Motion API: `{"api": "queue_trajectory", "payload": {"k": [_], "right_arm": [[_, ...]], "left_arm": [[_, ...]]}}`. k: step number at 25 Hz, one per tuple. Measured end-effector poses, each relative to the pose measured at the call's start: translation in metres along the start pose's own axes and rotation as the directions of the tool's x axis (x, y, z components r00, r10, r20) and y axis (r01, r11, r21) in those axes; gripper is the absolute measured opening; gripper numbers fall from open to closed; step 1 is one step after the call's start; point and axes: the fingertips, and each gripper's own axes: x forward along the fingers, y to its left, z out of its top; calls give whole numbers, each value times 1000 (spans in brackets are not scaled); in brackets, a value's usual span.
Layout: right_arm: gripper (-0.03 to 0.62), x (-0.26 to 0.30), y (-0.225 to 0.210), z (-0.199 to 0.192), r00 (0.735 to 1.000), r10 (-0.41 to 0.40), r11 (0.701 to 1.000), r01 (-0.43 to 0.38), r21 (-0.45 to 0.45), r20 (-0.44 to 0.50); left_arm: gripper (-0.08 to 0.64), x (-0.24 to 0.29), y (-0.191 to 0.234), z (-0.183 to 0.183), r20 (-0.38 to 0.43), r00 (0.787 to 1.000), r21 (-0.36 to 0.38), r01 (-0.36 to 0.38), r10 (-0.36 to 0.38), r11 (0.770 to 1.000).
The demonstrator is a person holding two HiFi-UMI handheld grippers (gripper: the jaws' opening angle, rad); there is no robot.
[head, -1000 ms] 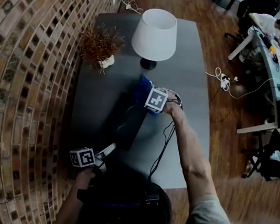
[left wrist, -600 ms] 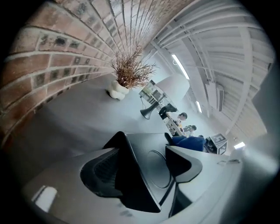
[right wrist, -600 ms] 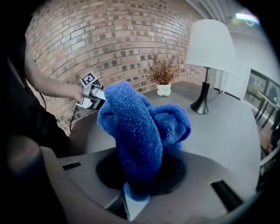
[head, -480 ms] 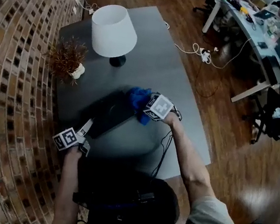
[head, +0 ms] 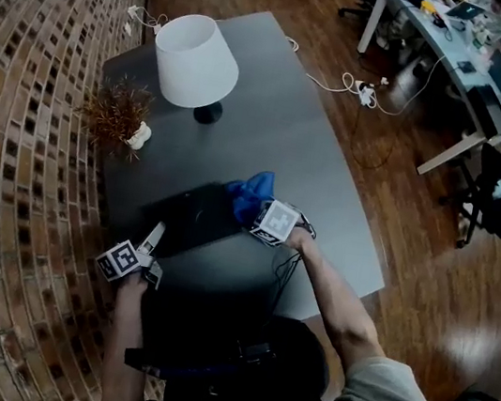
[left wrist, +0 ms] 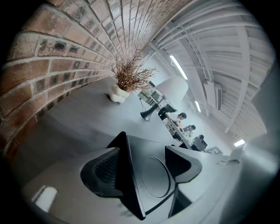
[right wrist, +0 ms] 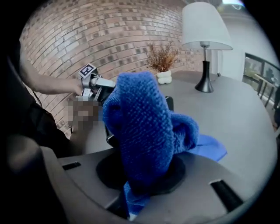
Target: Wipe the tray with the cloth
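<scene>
A red-brick wall (head: 28, 110) runs along the left side, close against the grey desk (head: 282, 124). On this desk stand a lamp (head: 196, 60) with a white shade and a dark base and, nearer the wall, a dried plant (head: 117, 115) in a small white vase. The floor (head: 430, 263) is dark polished wood, with a power strip (head: 364, 93) and white cables lying on it. Further off, people sit at a long office desk (head: 462, 73) (its top crowded with small things). Overhead, strip lights (left wrist: 178, 67) glow between white ceiling beams.
</scene>
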Motion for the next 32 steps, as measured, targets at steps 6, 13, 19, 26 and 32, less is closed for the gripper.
{"api": "queue_trajectory", "payload": {"k": [6, 13, 19, 26, 32], "right_arm": [[81, -31, -48, 13, 972, -234, 950, 231, -209, 13], [81, -1, -65, 68, 950, -300, 804, 205, -558, -83], [81, -14, 2, 11, 941, -296, 686, 89, -723, -166], [83, -38, 2, -41, 937, -237, 741, 4, -671, -256], [83, 11, -90, 33, 907, -392, 762, 224, -607, -157]], "left_arm": [[310, -33, -89, 8, 19, 998, 308, 44, -53, 951], [311, 28, -130, -75, -177, 975, 271, 178, -132, 946], [310, 39, -130, -84, -202, 972, 277, 176, -122, 945], [310, 42, -138, -90, -203, 970, 247, 184, -135, 951], [310, 39, -136, -90, -190, 971, 217, 186, -145, 958]]}}
